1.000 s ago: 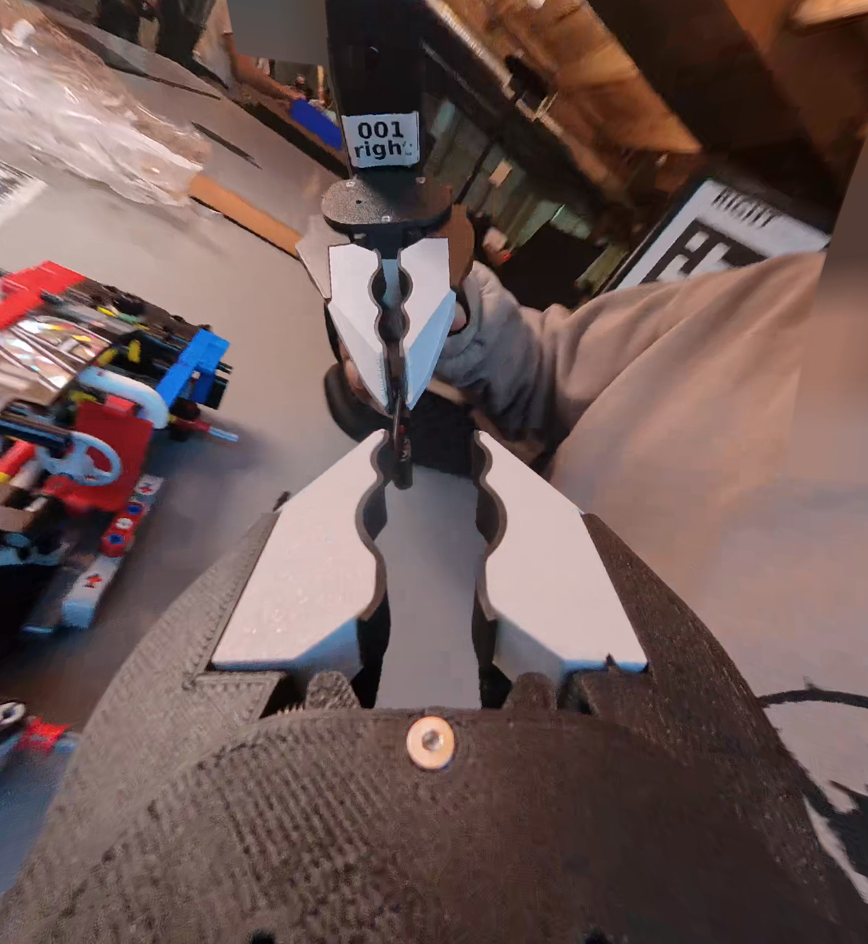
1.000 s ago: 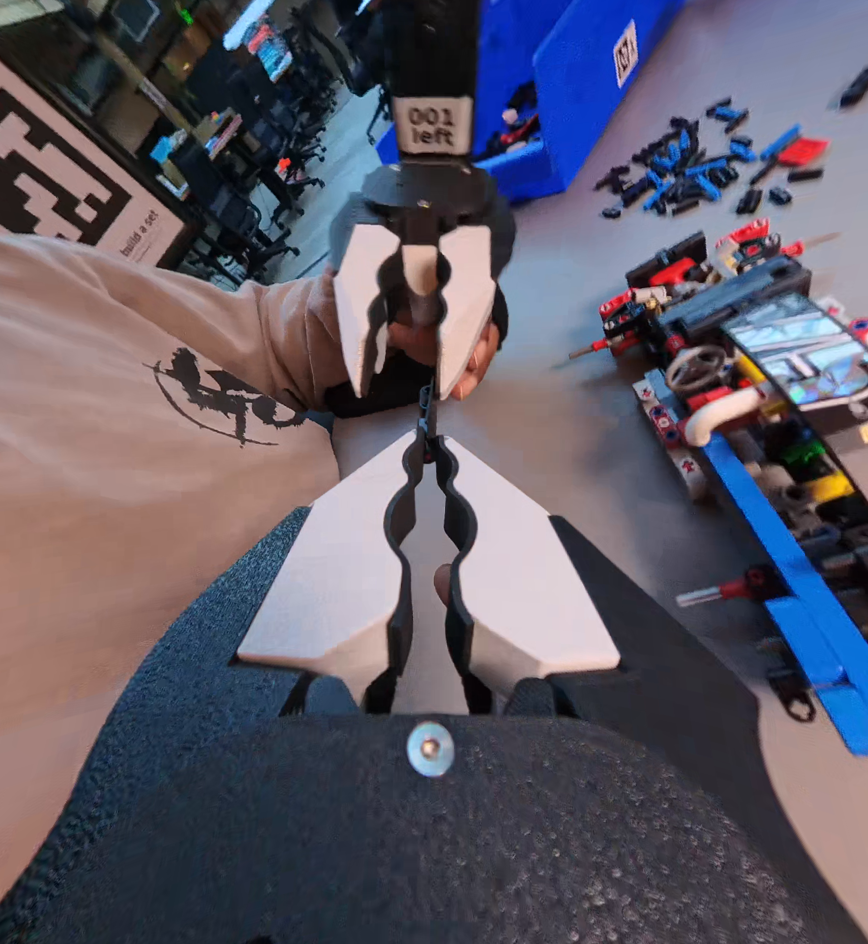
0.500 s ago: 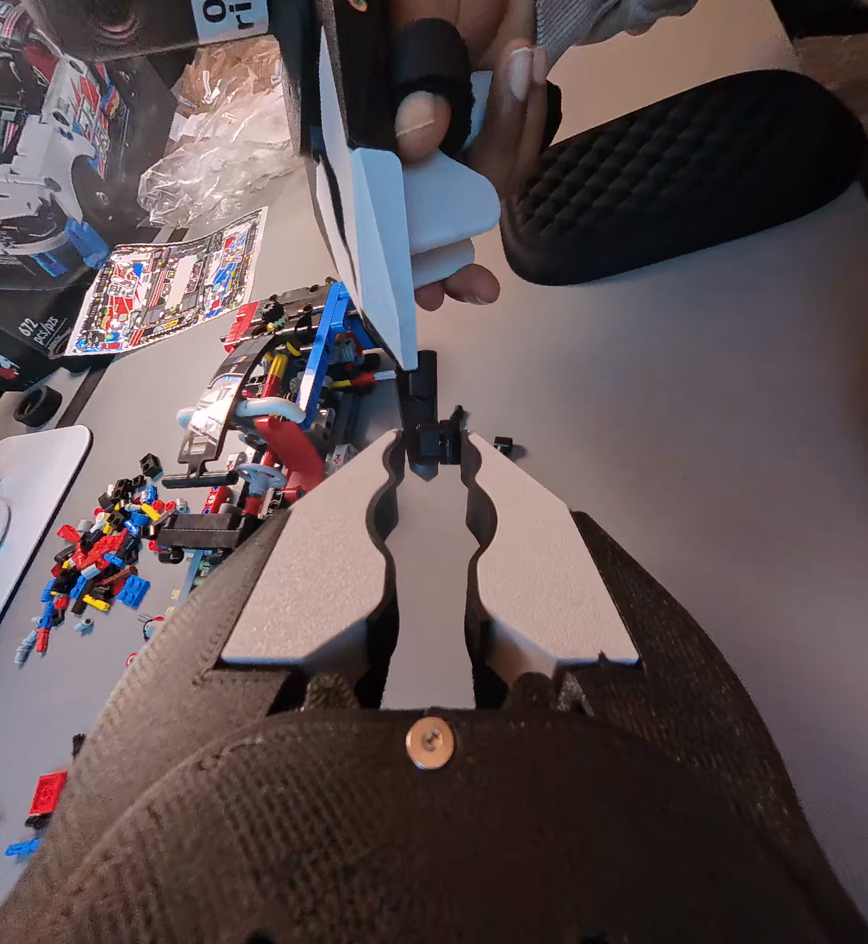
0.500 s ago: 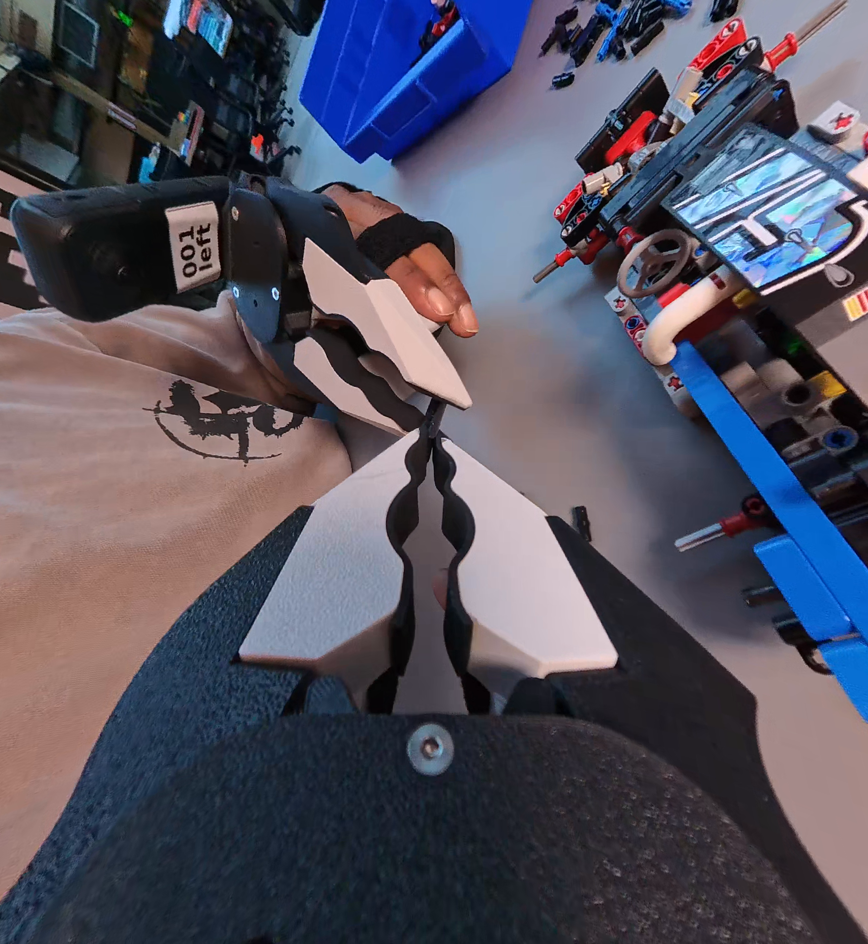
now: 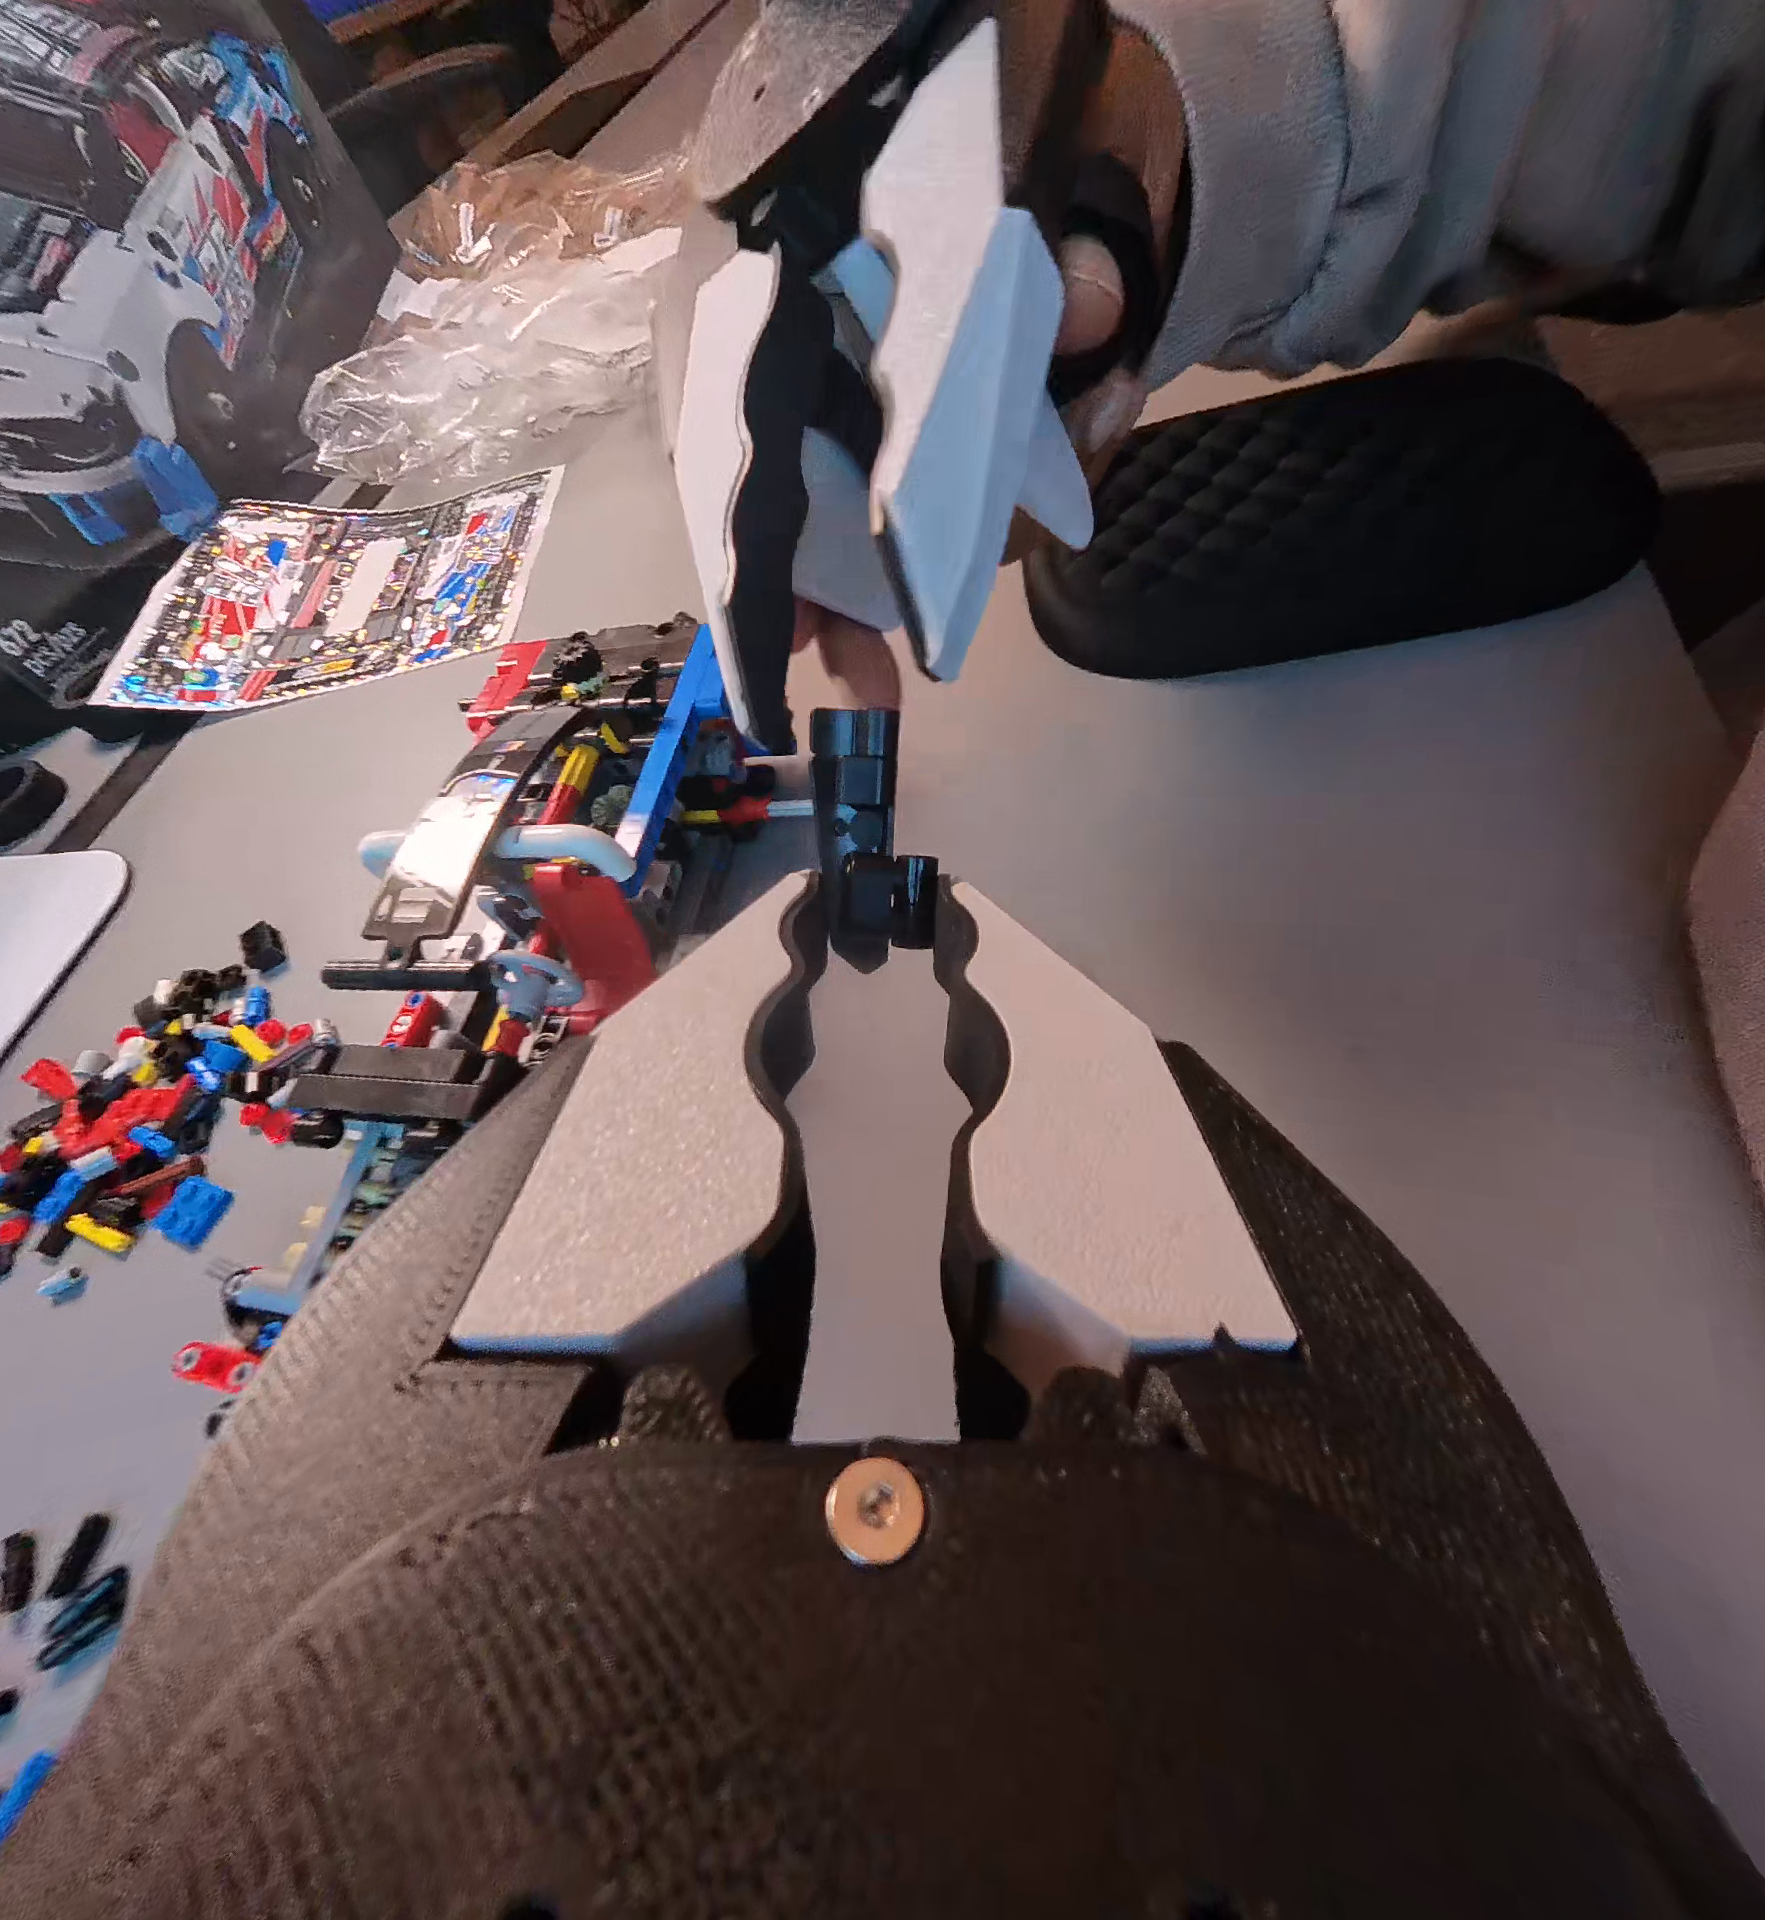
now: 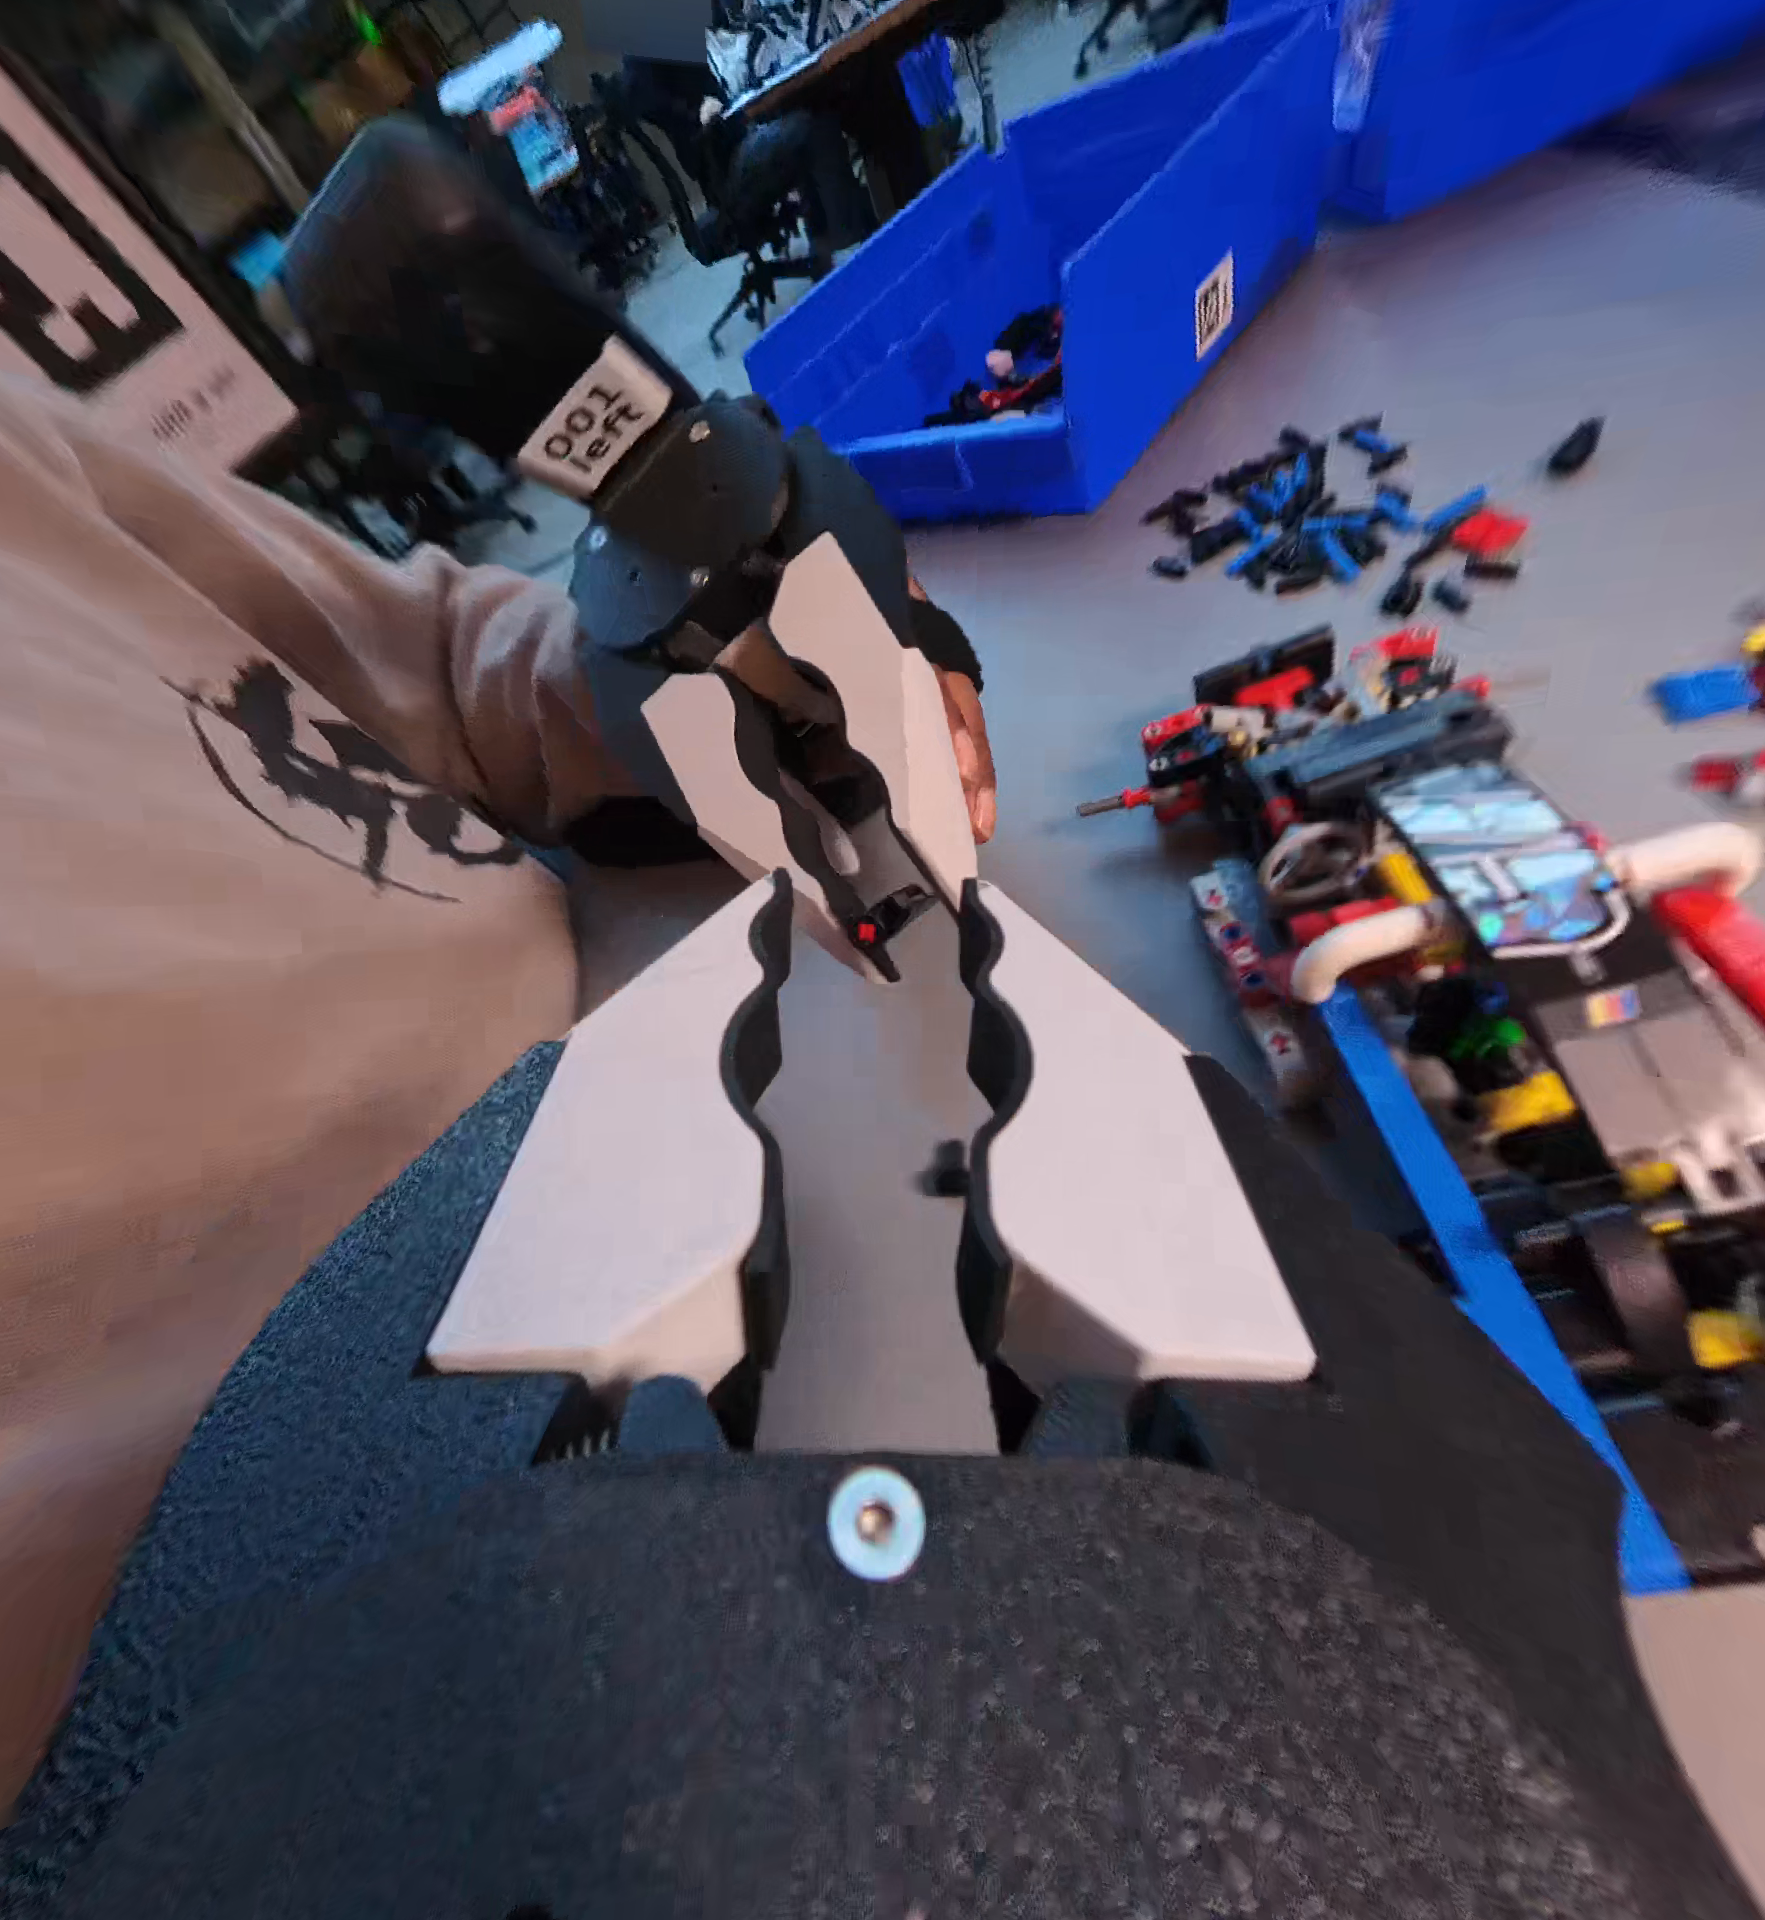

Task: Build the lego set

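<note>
Two grippers, one black piece

Left gripper (image 5: 873, 899) pinches a black lego piece (image 5: 862, 831) at its tips. Right gripper (image 6: 870, 904) jaws spread, nothing held. One part-built car (image 5: 566, 831) lies left on the grey table (image 5: 1325, 935); two loose brick piles (image 5: 99, 1143) beyond. Bare table to the right.

Left claw (image 5: 873, 904): pale grey fingers, black wavy inner edges, black textured body. Right claw (image 6: 873, 914): off-white fingers, black wavy edges, speckled black body. Held piece (image 5: 862, 831): glossy black. Surface (image 5: 1325, 935): plain grey. Half-built car (image 6: 1543, 987): black, blue side rail, red, white and yellow bits, iridescent panel. Loose pieces (image 5: 99, 1153): red, blue, yellow, black. Bins (image 6: 1117, 270): bright blue. Sleeve (image 6: 234, 748): beige, black print. Armrest (image 5: 1356, 509): black quilted diamond pattern.
</note>
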### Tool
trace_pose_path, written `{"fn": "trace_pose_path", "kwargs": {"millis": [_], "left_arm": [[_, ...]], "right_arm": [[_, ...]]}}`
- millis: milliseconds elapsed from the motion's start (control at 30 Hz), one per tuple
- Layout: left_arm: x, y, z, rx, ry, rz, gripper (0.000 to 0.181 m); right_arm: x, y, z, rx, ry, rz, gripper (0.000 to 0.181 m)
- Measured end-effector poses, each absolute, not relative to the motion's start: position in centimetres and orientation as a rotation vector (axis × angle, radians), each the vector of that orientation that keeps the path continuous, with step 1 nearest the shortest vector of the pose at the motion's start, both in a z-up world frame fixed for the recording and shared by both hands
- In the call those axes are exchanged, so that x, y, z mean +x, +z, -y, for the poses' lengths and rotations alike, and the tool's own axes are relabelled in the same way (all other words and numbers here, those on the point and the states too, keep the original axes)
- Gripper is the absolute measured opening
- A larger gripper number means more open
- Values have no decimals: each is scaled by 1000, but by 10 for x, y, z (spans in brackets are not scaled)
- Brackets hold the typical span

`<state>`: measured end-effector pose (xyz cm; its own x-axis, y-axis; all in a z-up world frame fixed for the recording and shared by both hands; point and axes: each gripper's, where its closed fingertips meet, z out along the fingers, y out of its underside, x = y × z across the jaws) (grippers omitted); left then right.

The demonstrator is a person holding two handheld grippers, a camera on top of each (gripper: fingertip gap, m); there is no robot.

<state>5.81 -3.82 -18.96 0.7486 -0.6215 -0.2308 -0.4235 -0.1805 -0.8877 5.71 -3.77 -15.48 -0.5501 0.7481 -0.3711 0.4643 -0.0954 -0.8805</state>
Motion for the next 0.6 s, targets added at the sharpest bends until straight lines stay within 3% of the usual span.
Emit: {"fn": "trace_pose_path", "kwargs": {"millis": [167,267,467,600], "left_arm": [[70,-193,45,-1836,-402,-814,18],[79,-195,50,-1842,-472,-830,18],[86,-189,58,-1834,-665,-787,18],[79,-185,53,-1822,-643,-733,17]], "right_arm": [[69,-157,50,-771,1192,2066,37],[69,-172,51,-620,964,2140,17],[74,-172,57,-668,1100,2183,13],[69,-174,50,-997,1269,2147,13]]}}
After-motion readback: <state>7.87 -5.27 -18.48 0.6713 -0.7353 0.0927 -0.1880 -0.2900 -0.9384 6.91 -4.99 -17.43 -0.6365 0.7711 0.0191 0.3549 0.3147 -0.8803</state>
